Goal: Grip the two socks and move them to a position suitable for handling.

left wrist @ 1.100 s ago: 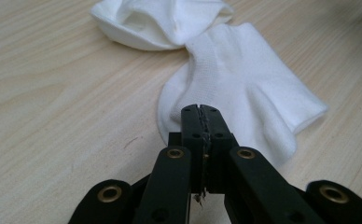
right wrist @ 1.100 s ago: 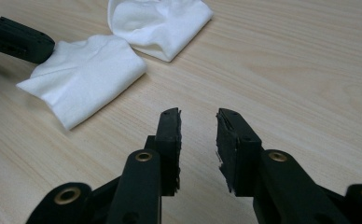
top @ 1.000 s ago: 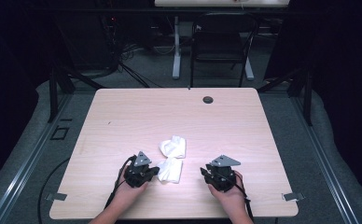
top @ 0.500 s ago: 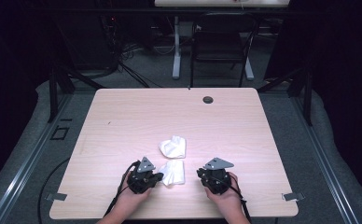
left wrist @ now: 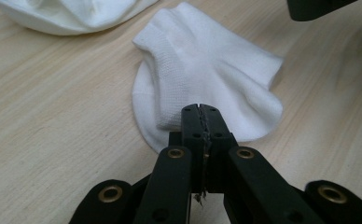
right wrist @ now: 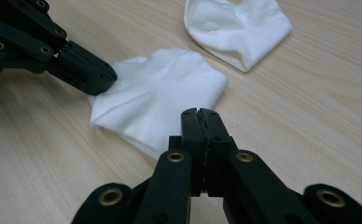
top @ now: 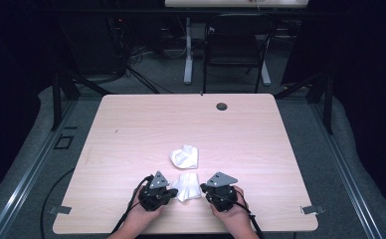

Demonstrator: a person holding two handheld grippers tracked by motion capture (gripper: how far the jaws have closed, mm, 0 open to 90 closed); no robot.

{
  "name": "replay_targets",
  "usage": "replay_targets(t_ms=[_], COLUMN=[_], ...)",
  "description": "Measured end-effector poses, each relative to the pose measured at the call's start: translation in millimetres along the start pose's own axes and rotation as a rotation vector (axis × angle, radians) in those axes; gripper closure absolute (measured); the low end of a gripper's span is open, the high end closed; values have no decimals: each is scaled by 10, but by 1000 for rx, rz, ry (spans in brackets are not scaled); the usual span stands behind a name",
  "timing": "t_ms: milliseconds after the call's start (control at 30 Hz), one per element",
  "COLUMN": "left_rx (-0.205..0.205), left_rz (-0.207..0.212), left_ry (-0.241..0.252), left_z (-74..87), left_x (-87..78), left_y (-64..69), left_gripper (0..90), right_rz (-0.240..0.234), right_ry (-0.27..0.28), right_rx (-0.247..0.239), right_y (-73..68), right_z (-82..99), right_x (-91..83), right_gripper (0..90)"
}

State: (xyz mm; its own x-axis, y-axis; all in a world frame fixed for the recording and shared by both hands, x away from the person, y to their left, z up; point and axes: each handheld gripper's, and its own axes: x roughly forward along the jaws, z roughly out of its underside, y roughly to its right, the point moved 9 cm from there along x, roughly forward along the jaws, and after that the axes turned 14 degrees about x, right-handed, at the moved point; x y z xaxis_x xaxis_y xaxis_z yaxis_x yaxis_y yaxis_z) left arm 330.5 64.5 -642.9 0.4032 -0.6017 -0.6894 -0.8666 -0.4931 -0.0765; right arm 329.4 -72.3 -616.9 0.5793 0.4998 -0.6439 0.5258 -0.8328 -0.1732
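Left gripper [left wrist: 201, 108]: jaws fully together, pinching the near edge of the near sock [left wrist: 207, 79], fabric caught at the tips. Right gripper [right wrist: 201, 112]: jaws have just been closing and now sit together at the opposite edge of the same sock [right wrist: 158, 95]; the tips meet right at the hem, but I can't tell if fabric is actually caught between them. In the right gripper view the left gripper's black jaws [right wrist: 107, 74] come in from the upper left, clamped on the sock's far corner. From the high view, the near sock [top: 187, 185] lies flat and slightly bunched on the counter [top: 146, 129] between the left gripper [top: 171, 191] and right gripper [top: 204, 189], close to the person's edge. Second sock [top: 185, 156] is crumpled just beyond it, toward the middle of the counter, apart from both grippers. Hands wrap each gripper body from below.
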Motion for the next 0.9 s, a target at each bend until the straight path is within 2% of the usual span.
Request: replay_targets(t_ms=[167, 267, 333, 433, 500, 833, 900], left_rx=[5, 5, 9, 5, 9, 8, 11], left_rz=[1, 11, 11, 16, 15, 43, 38], left_ry=[4, 7, 6, 7, 5, -9, -9], left_z=[-10, -16, -16, -15, -11, 17, 17], left_x=[9, 13, 13, 12, 7, -38, -46], left_y=[31, 49, 49, 45, 44, 104, 112], left_gripper=[900, 900, 900, 900, 900, 900, 898], right_rz=[-26, -43, -45, -23, -24, -42, -45], right_ry=[-4, -31, -31, -73, -95, -139, -142], right_rx=[-10, -20, -18, -42, -29, -5, -1], right_y=[-47, -80, -86, -73, -72, -142, -149], right_z=[5, 49, 56, 113, 155, 228, 234], right_x=[79, 121, 137, 177, 193, 131, 123], right_gripper=[881, 884, 888, 899, 900, 900, 900])
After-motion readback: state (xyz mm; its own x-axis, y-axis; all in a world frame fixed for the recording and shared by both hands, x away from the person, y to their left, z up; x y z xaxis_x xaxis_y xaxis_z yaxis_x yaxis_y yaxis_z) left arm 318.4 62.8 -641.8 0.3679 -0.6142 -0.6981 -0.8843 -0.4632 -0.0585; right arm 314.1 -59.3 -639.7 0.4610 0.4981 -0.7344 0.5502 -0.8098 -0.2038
